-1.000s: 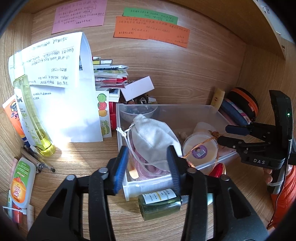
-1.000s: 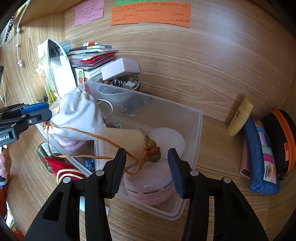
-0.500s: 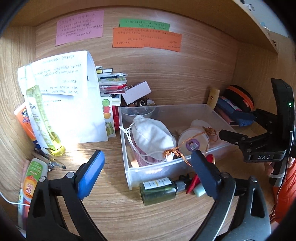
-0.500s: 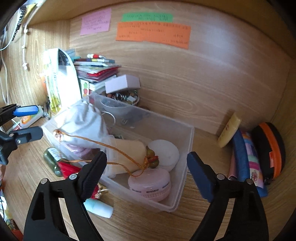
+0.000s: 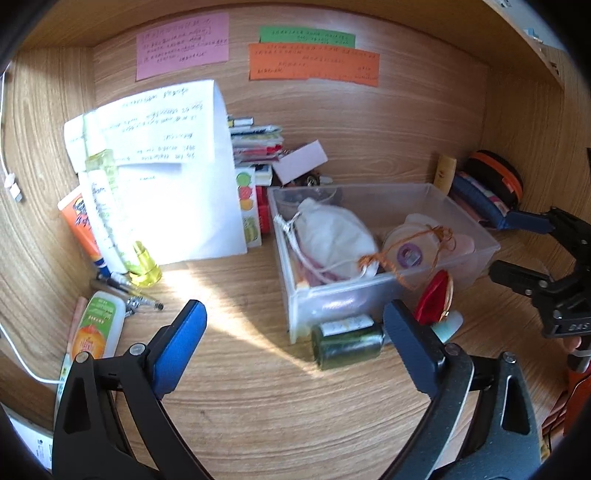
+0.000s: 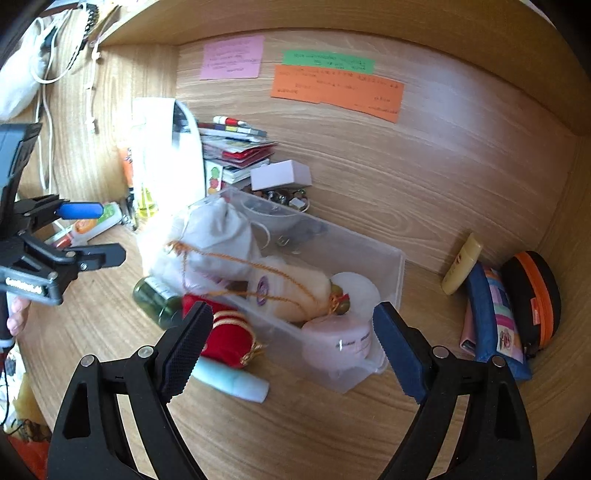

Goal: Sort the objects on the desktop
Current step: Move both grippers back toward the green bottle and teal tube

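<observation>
Sitting in the middle of the wooden desk, the clear plastic bin (image 5: 384,291) is the thing everything else lines up around. Inside it: a white drawstring pouch (image 5: 332,236) at the left end, a cream roll with a round purple sticker (image 6: 263,286) and orange cord (image 6: 236,266) looped over it, plus a pink jar (image 6: 338,341) at the right end, print too blurry to read. Just outside the front wall lie a dark green bottle (image 5: 345,343) with a white label, a red pouch with gold trim (image 6: 225,339) and a pale blue tube (image 6: 232,382). Both grippers hover in front of the bin with nothing between the fingers: left gripper (image 5: 295,347) spread wide, right gripper (image 6: 291,349) too. "DAS" shows on the right gripper's body. Behind the bin, pink (image 5: 181,46), green (image 5: 306,36) and orange (image 5: 314,64) notes carry handwriting I can't make out.
</observation>
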